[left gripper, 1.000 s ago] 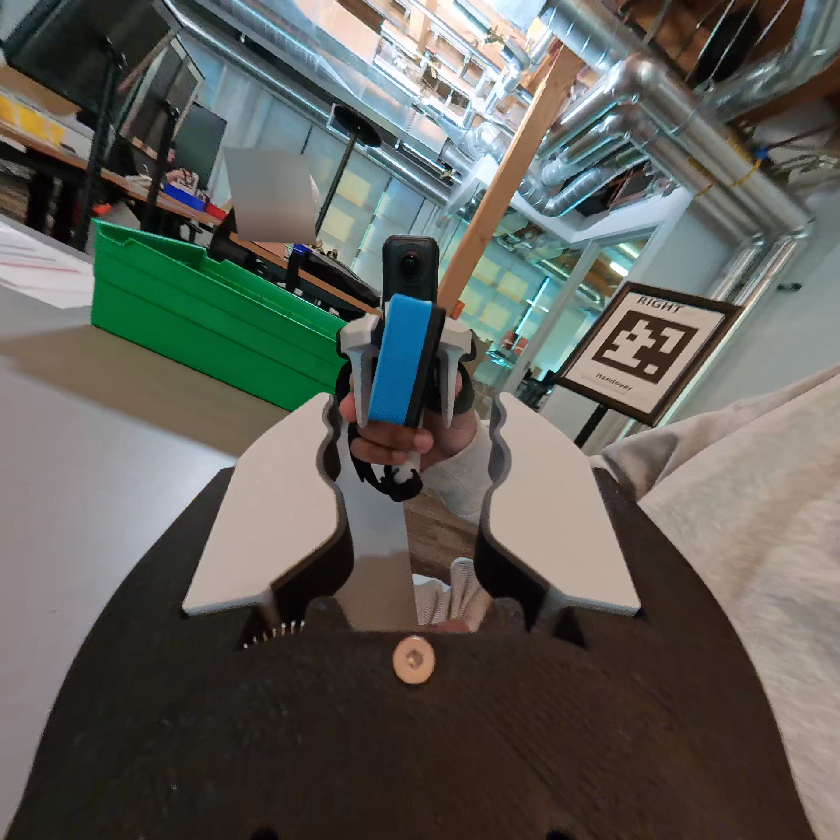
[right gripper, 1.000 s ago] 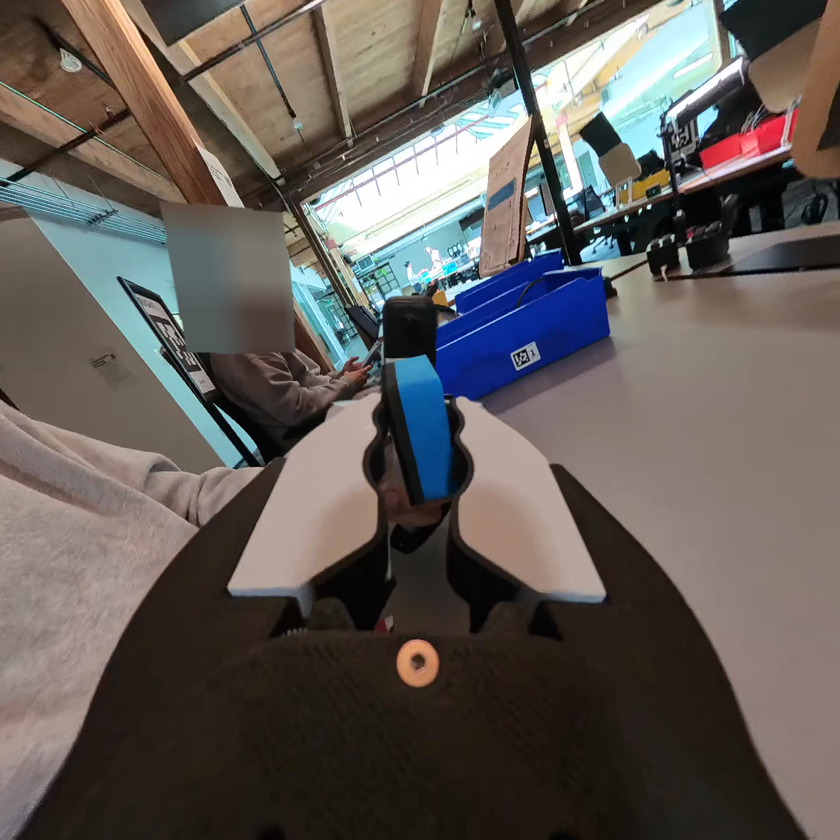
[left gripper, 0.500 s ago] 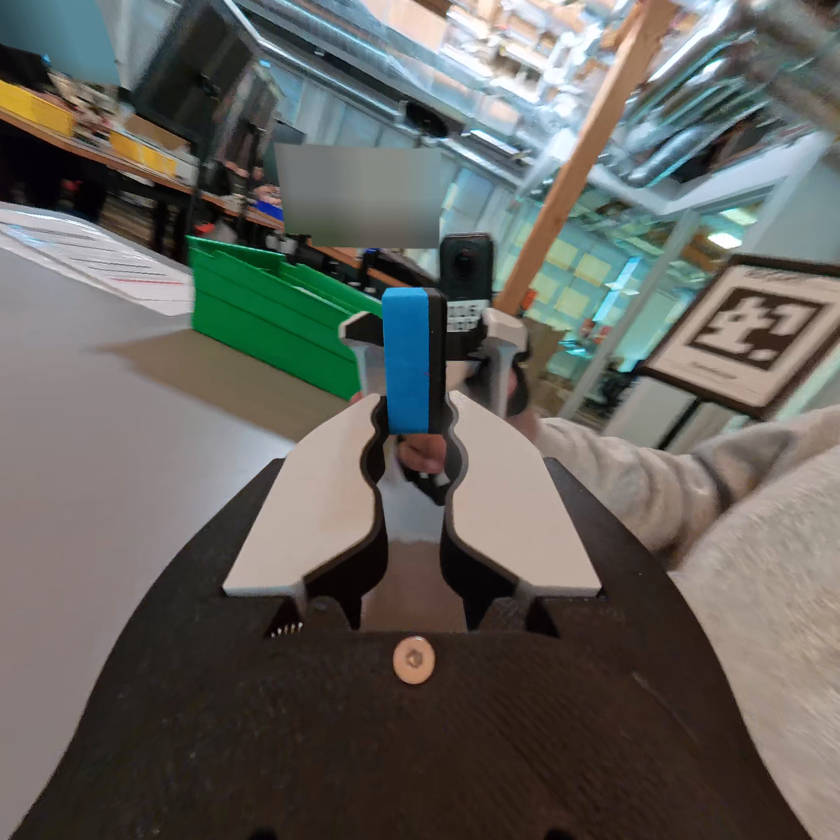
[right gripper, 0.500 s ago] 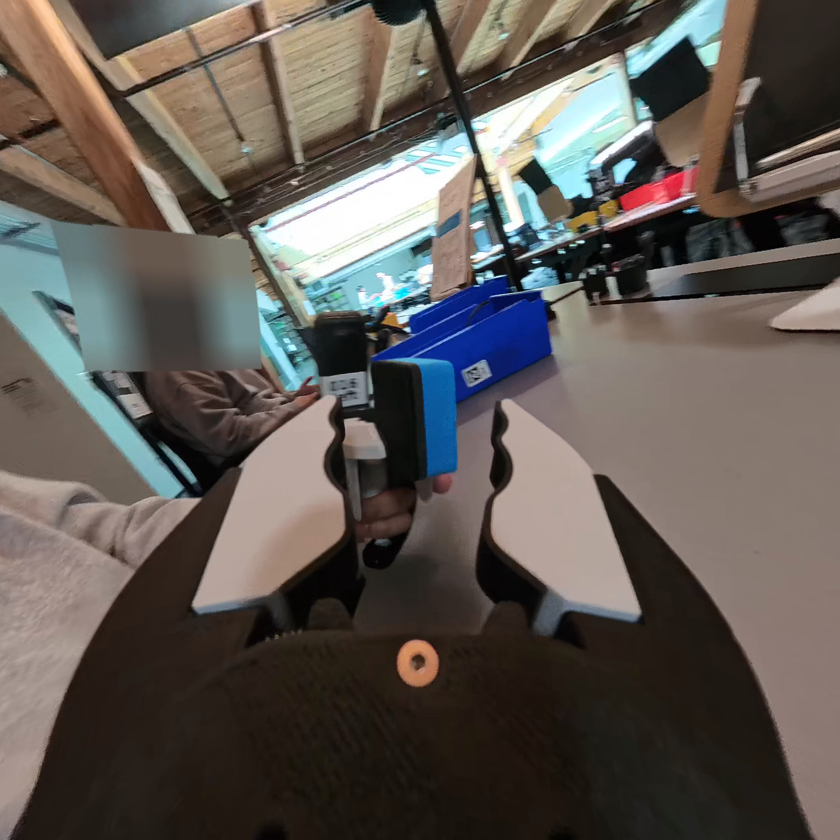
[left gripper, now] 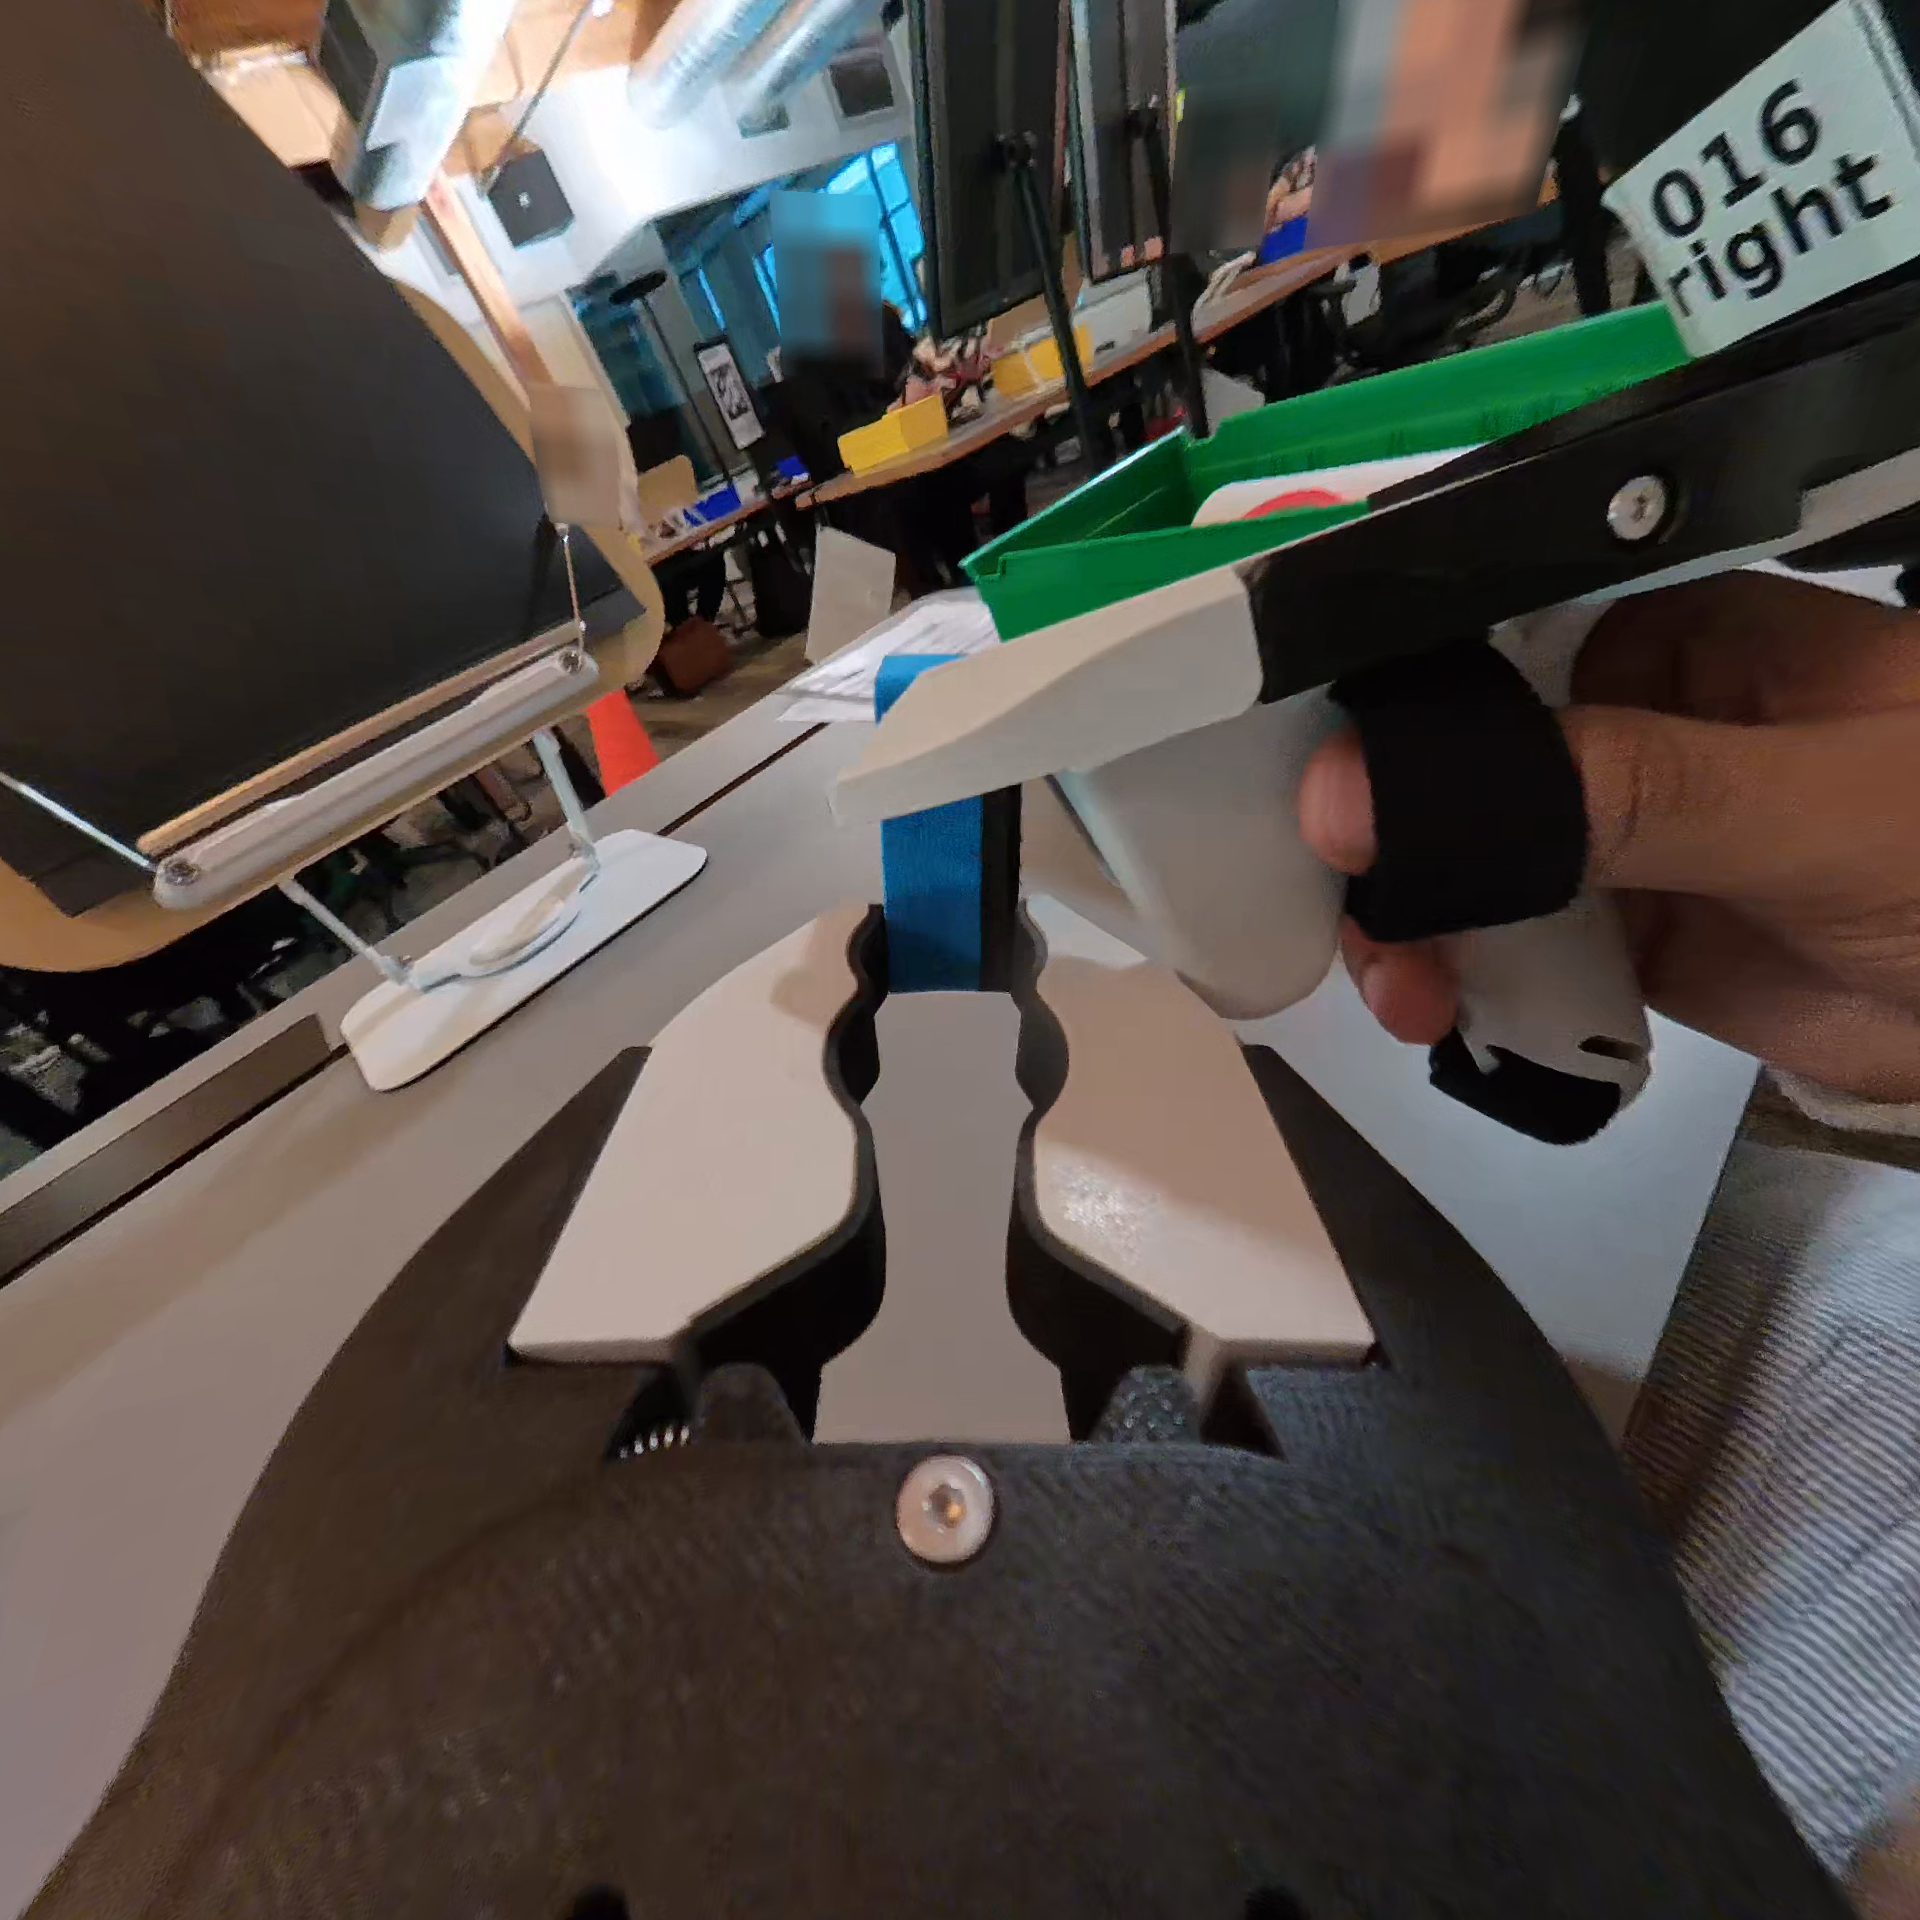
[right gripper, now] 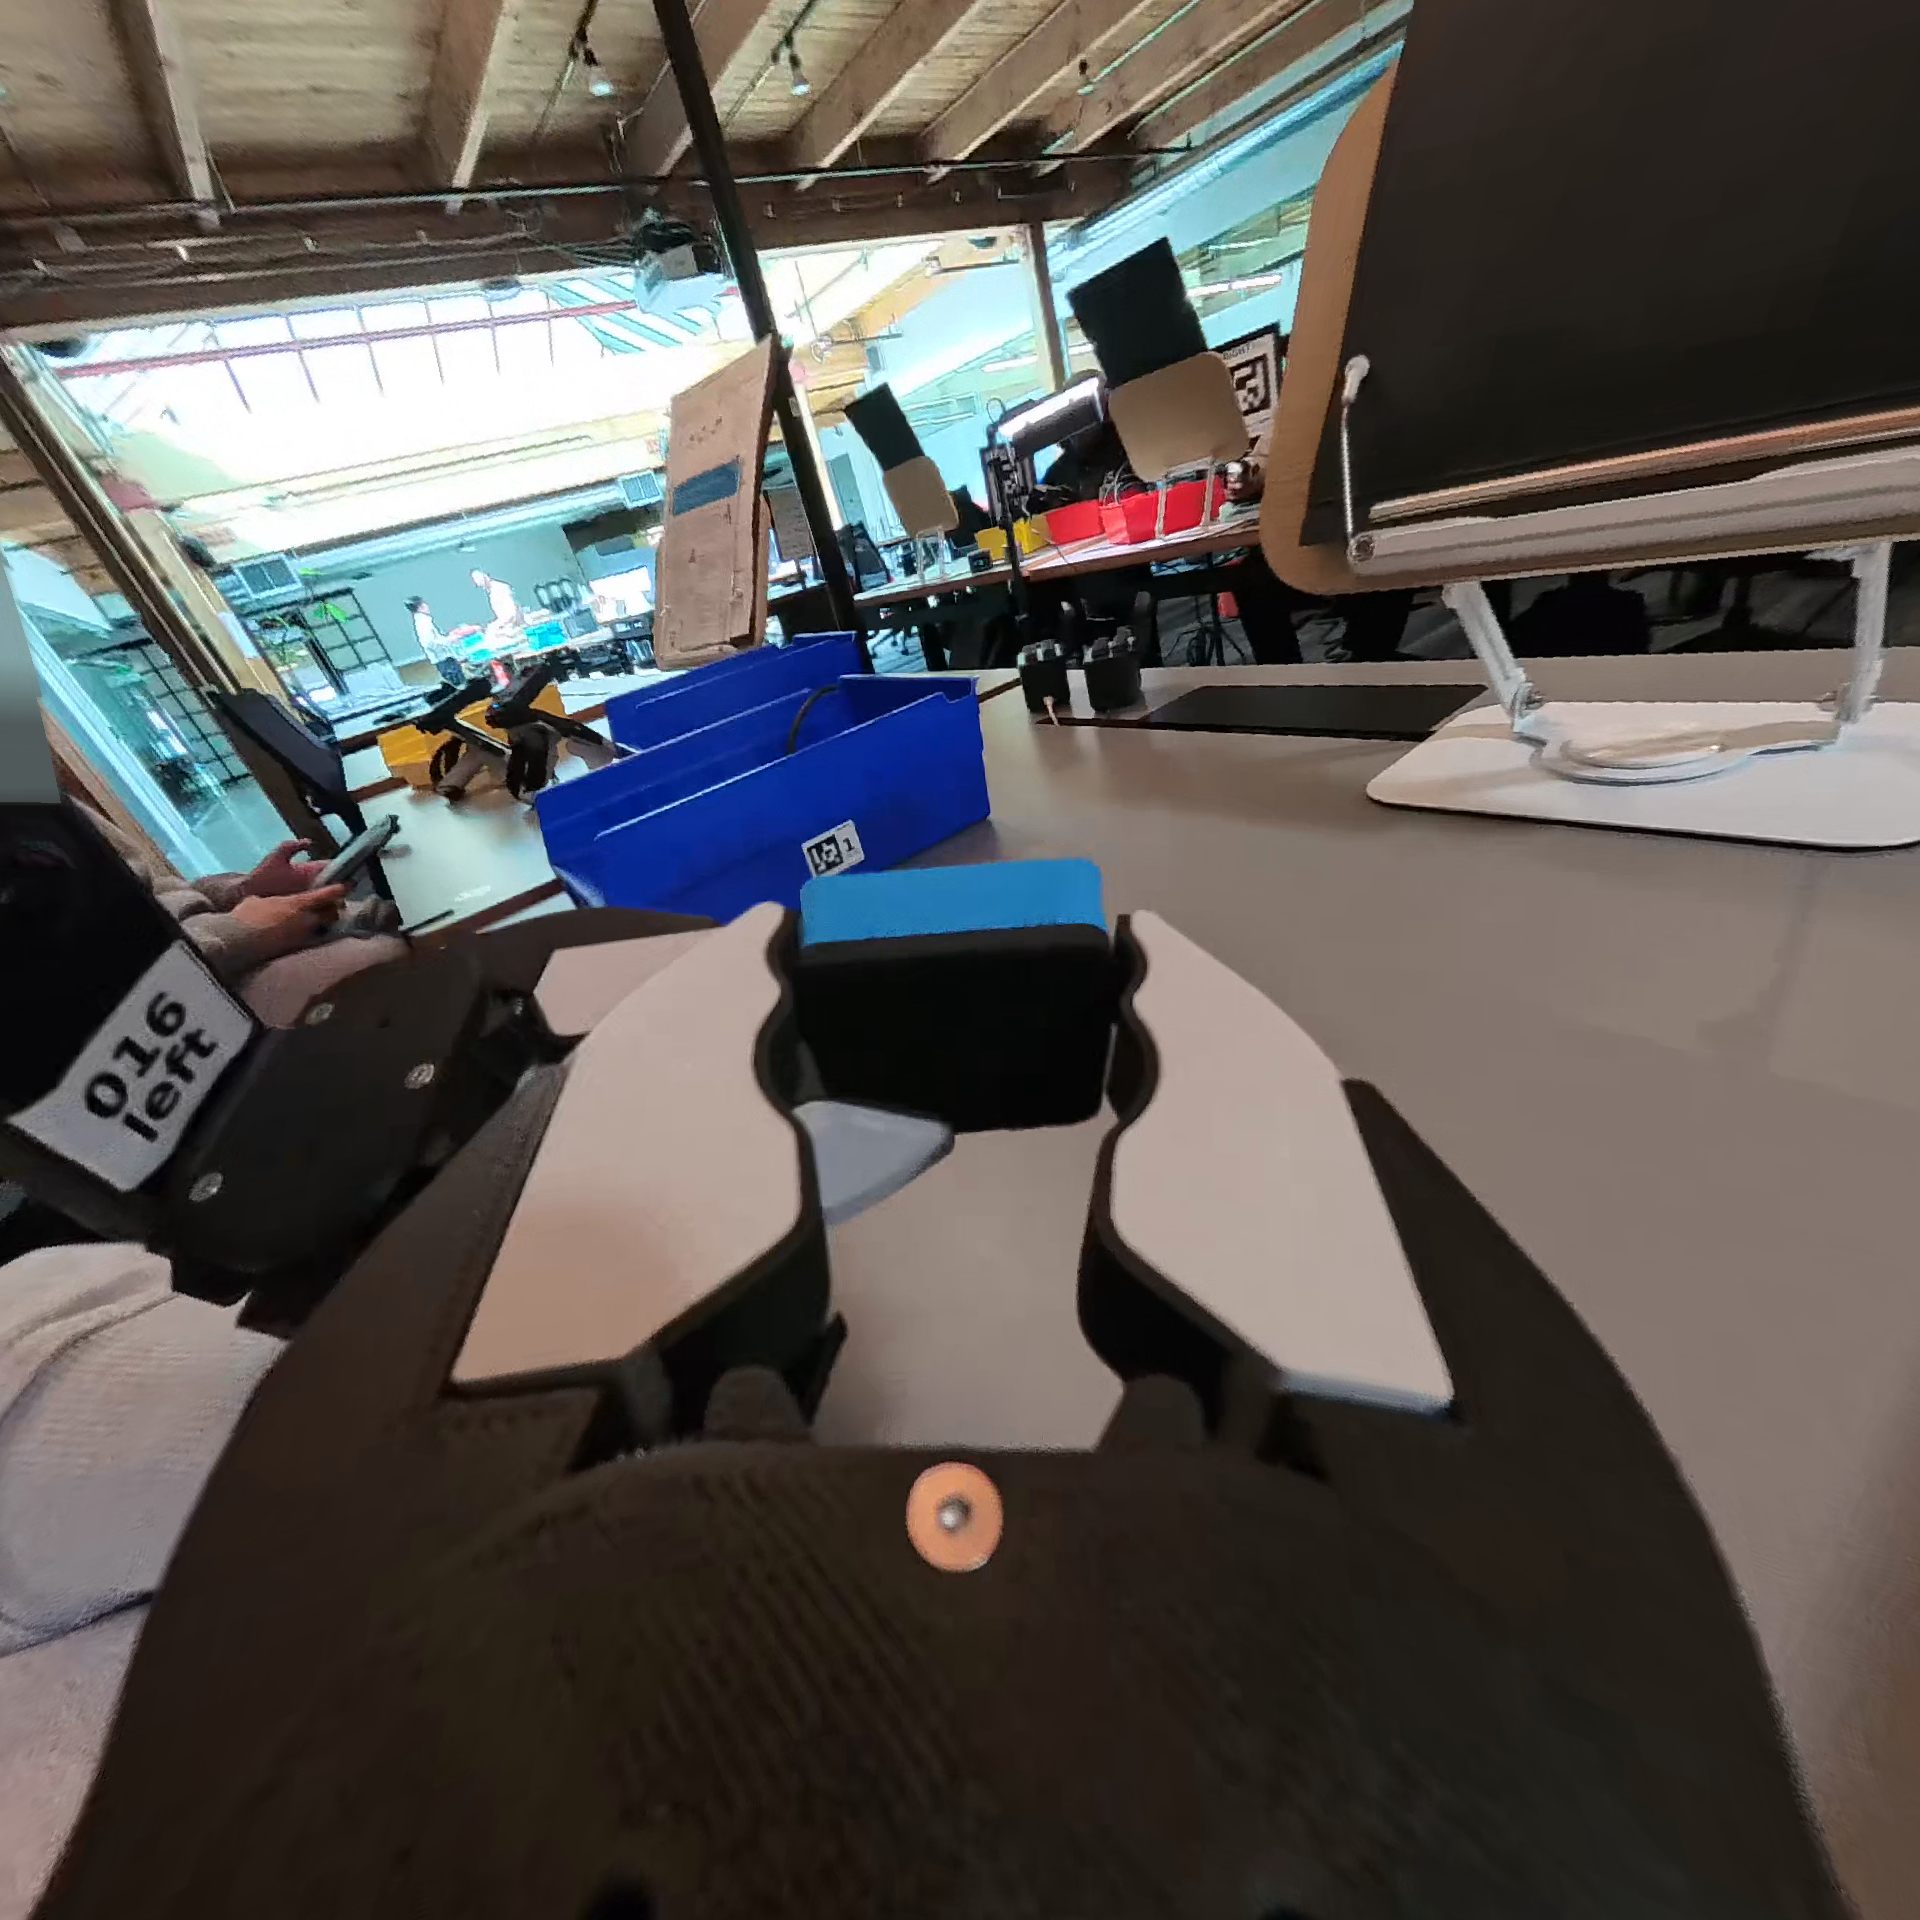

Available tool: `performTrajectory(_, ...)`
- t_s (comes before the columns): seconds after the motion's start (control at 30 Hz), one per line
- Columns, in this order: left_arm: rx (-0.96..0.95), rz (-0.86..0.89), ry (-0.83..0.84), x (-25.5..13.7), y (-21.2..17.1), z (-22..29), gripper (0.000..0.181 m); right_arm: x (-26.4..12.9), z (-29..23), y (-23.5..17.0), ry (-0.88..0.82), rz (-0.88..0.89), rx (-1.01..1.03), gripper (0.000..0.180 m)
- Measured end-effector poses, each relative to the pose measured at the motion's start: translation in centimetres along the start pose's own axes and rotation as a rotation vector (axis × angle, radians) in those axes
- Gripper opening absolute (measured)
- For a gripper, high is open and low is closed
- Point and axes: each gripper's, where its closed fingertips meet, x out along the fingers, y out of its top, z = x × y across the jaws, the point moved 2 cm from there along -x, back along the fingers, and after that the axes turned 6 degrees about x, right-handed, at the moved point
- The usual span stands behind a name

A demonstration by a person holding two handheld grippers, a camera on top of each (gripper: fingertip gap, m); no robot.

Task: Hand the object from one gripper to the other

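The blue-and-black sponge block (left gripper: 932, 883) stands on edge between the tips of the left gripper (left gripper: 945, 977), whose white fingers (left gripper: 727, 1143) press its blue and black faces, so this gripper is clamped on it. In the right wrist view the same block (right gripper: 956, 997) sits crosswise between the tips of the right gripper (right gripper: 951, 1023), black side toward the camera and blue layer on top, both inner edges touching its ends; this gripper grips it too. The right gripper comes in from the right of the left one, its white finger (left gripper: 1039, 717) lying across the block's upper part, held by a hand (left gripper: 1714, 831). Ahead of both lies the grey table (right gripper: 1455, 1039). A blue bin (right gripper: 769, 810) stands beyond the right gripper's tips, a green bin (left gripper: 1299, 488) behind it in the left view, and a white-footed stand (left gripper: 520, 935) ahead-left of the left gripper.
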Motion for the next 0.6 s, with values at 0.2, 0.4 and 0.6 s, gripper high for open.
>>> performTrajectory(0.2,-0.063,0.076,-0.046,-0.1,0.7,-0.1,0.039,-0.4,-0.3,1.0,0.040,0.002,-0.077,0.058)
performTrajectory(0.4,-0.197,0.177,-0.252,-0.1,1.1,-0.3,0.086,-1.9,-0.6,1.9,0.341,-0.045,-0.008,0.057)
performTrajectory(0.6,-0.491,0.105,-0.761,-1.0,0.3,3.5,0.094,-3.7,-1.2,0.1,0.526,-0.221,-0.042,0.058)
